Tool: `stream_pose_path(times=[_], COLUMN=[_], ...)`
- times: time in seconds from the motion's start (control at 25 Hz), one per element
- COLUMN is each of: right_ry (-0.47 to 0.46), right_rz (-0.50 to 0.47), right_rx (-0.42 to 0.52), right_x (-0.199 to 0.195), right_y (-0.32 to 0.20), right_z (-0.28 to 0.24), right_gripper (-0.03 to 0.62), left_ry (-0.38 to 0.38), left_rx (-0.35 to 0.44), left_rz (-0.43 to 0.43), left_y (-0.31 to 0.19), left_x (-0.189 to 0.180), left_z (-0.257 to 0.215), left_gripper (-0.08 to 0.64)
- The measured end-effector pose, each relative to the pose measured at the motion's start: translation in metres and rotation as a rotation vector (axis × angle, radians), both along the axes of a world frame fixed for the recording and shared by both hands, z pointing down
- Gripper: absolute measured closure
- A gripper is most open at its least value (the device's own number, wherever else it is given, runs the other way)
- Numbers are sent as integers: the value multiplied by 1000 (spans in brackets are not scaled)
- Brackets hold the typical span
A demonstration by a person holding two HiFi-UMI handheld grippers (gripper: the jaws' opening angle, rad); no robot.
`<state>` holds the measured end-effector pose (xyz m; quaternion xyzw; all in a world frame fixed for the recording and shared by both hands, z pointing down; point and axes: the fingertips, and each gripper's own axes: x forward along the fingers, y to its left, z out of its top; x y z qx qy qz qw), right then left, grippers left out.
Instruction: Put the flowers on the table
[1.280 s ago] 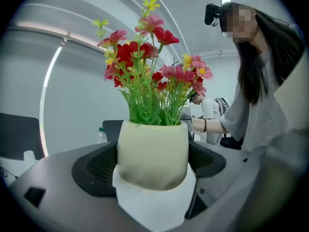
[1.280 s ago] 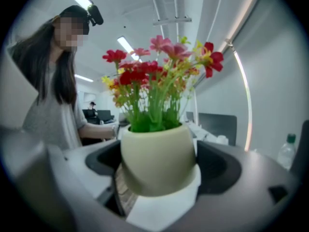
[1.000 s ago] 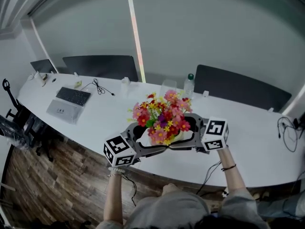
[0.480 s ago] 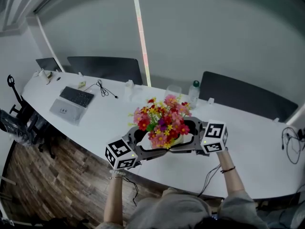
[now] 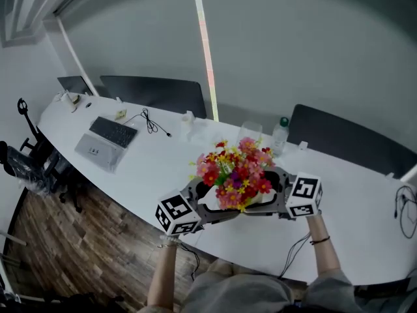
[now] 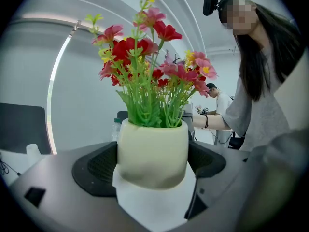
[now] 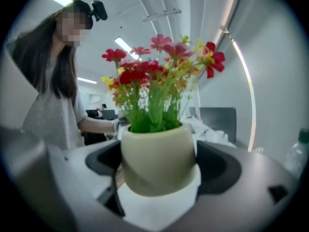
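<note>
The long white table (image 5: 150,165) curves across in front of me from far left to right, with wooden floor (image 5: 85,240) below its near edge on the left. Behind it, against the grey wall, stand two dark chairs, one to the left (image 5: 153,93) and one to the right (image 5: 352,142). A grey laptop (image 5: 104,143) lies flat on the left part of the table, well apart from my hands. My left hand-held gripper (image 5: 207,204) comes at the load from the left and my right hand-held gripper (image 5: 277,191) from the right, so that together they ring it. Each gripper view shows the dark pads of the jaws closed against opposite sides of a cream pot (image 6: 152,151), so both are pinching the pot and neither is spread. The flowers (image 5: 236,173), red, pink and yellow on green stems, stand upright out of that pot, over the near middle of the table in the head view. I cannot tell whether the pot's base touches the table top. Beyond the flowers, near the far edge, stands a clear bottle (image 5: 280,135) with a green cap, and just to its left a clear glass (image 5: 249,131). A thin black cable (image 5: 153,121) lies between the laptop and the glass.
</note>
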<state>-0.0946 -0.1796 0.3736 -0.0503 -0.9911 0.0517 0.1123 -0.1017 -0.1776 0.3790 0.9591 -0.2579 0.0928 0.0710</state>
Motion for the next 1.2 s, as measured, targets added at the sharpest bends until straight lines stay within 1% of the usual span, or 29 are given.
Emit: stream_pose_path(times=[0.16, 0.4, 0.6, 0.92, 1.2], right_ry=[-8, 22, 43, 49, 75], right_rz=[28, 37, 37, 40, 60], right_rx=[-30, -35, -42, -60, -62], right_x=[-2, -2, -5, -7, -5], right_y=[-14, -32, -44, -65, -74], right_z=[6, 26, 44, 73, 103], right_gripper=[130, 130, 130, 130, 131], left_ry=[-2, -21, -34, -57, -118], left_rx=[-31, -66, -89, -121, -144], left_rz=[22, 39, 43, 42, 53], left_y=[-13, -30, -43, -65, -73], left_x=[-2, -2, -4, -5, -4], left_z=[7, 26, 45, 74, 103], left_gripper=[112, 112, 112, 112, 114])
